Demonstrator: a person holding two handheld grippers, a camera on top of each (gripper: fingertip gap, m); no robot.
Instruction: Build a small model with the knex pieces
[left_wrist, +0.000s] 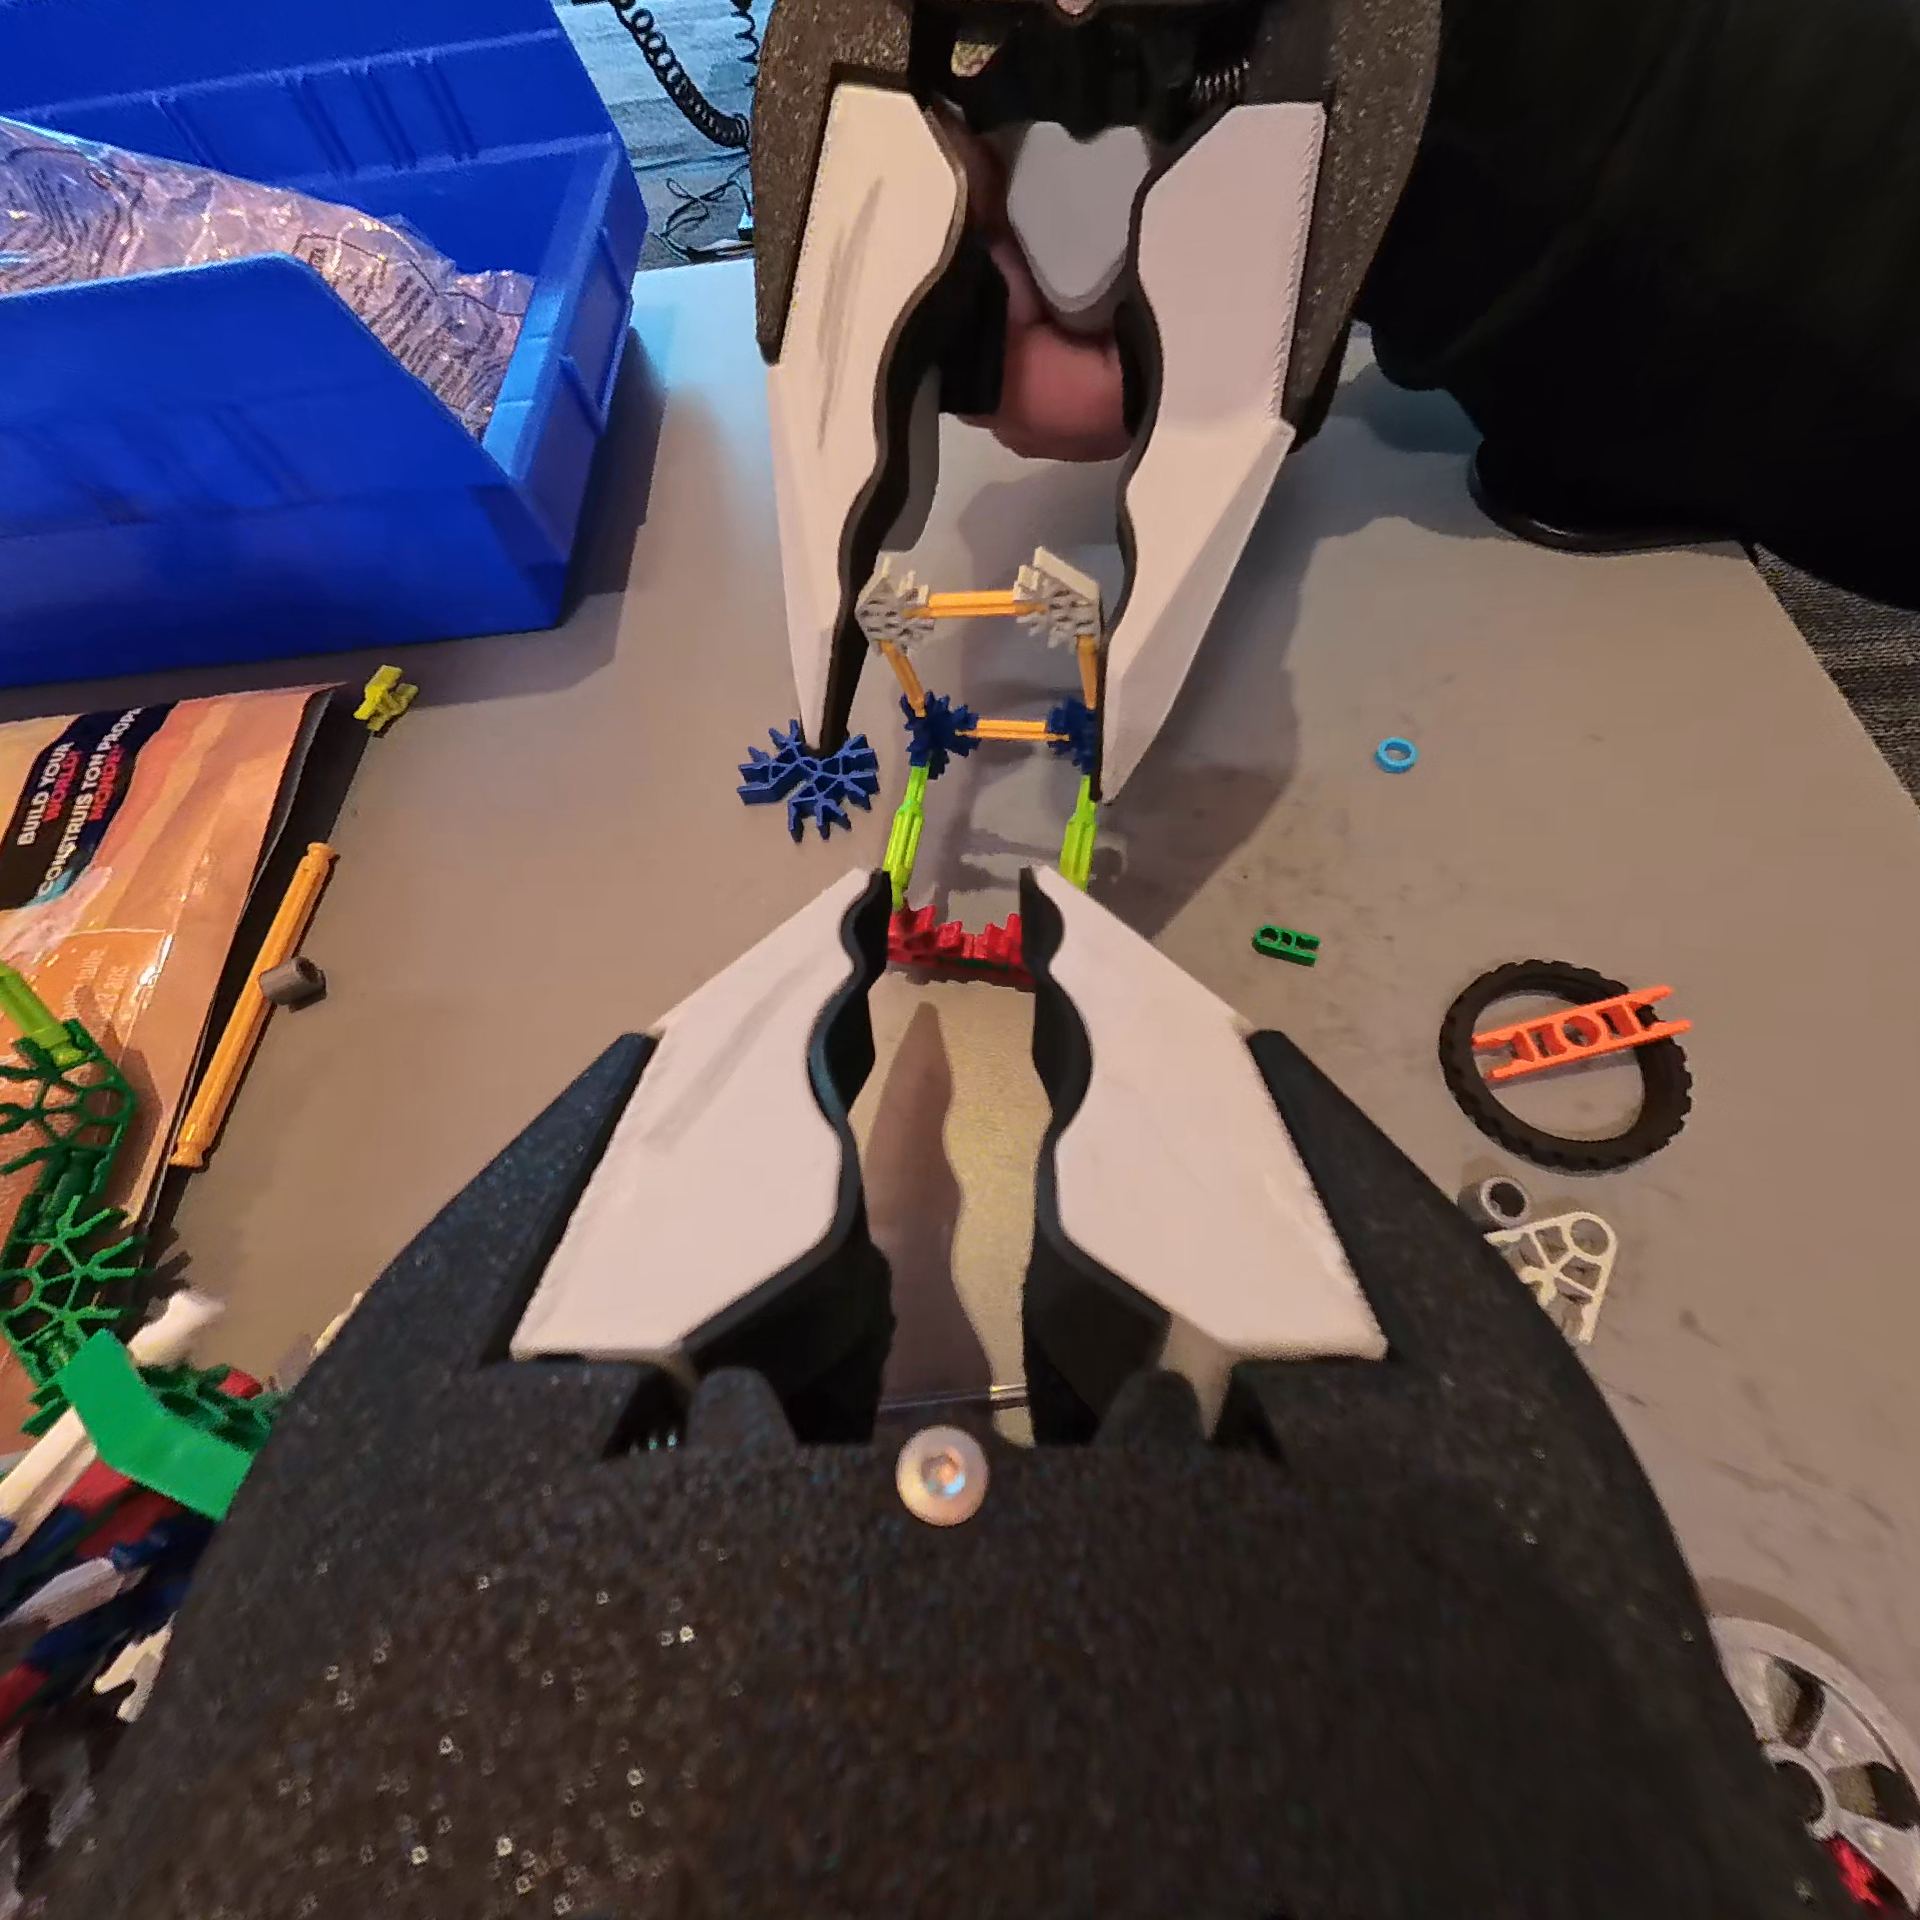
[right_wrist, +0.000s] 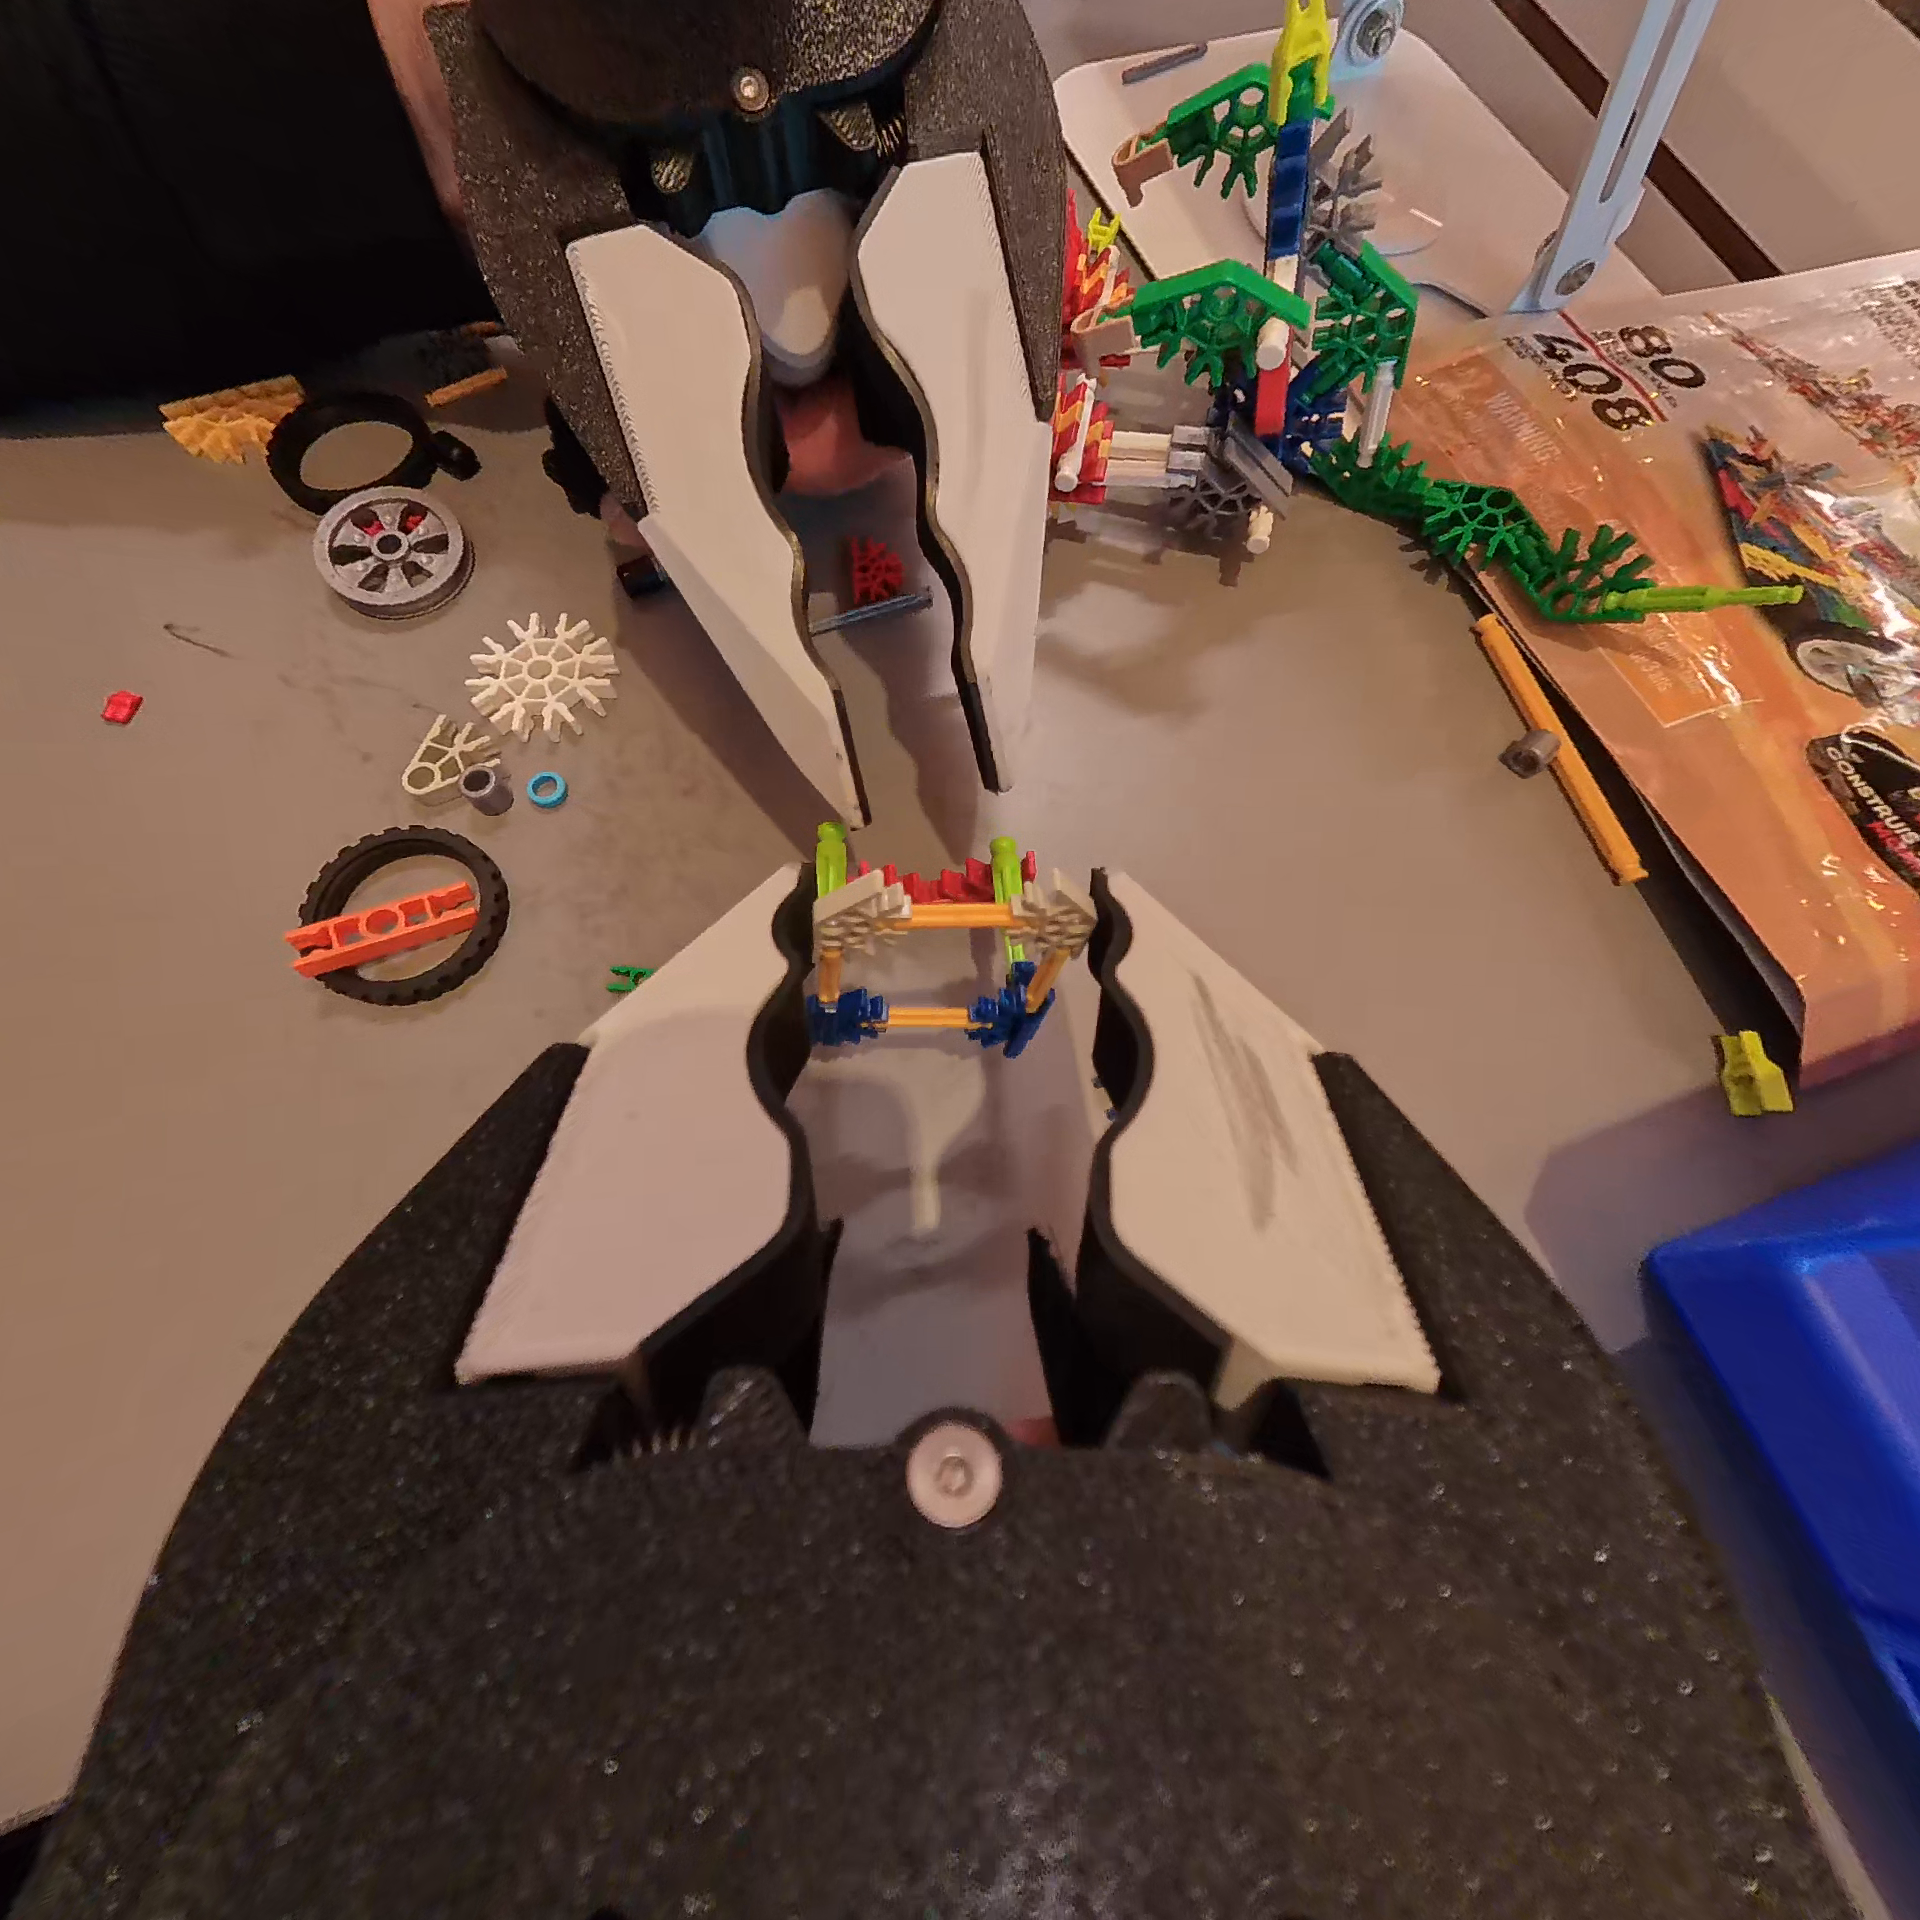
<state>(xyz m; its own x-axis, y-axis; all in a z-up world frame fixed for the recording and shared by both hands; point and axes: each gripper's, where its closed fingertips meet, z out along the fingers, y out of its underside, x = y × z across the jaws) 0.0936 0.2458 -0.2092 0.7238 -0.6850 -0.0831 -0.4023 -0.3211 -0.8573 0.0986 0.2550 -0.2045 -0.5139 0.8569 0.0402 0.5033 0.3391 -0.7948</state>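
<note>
A small rod-and-connector frame (left_wrist: 987, 665) stands on the grey table (left_wrist: 1455, 675), with a red connector (left_wrist: 956, 940), lime rods, blue connectors, yellow rods and two grey connectors (right_wrist: 847, 920). My left gripper (left_wrist: 951, 888) has its fingertips against both ends of the red connector. It shows from the far side in the right wrist view (right_wrist: 925, 800). My right gripper (right_wrist: 951, 894) clasps the frame (right_wrist: 935, 956) at the grey connectors. It comes from opposite in the left wrist view (left_wrist: 964, 769), one tip resting by a loose blue connector (left_wrist: 810, 779).
A blue bin (left_wrist: 312, 416) with a plastic bag stands left. A printed parts bag (right_wrist: 1662, 520) and a larger built model (right_wrist: 1247, 343) lie beside it. A tyre (left_wrist: 1558, 1155) with an orange piece, a wheel hub (right_wrist: 390, 551), a white connector (right_wrist: 540, 675) and small parts are scattered about. My left and right fingertips are right by each other. The white connector (right_wrist: 540, 675) is about 12 centimetres from both grippers' fingertips.
</note>
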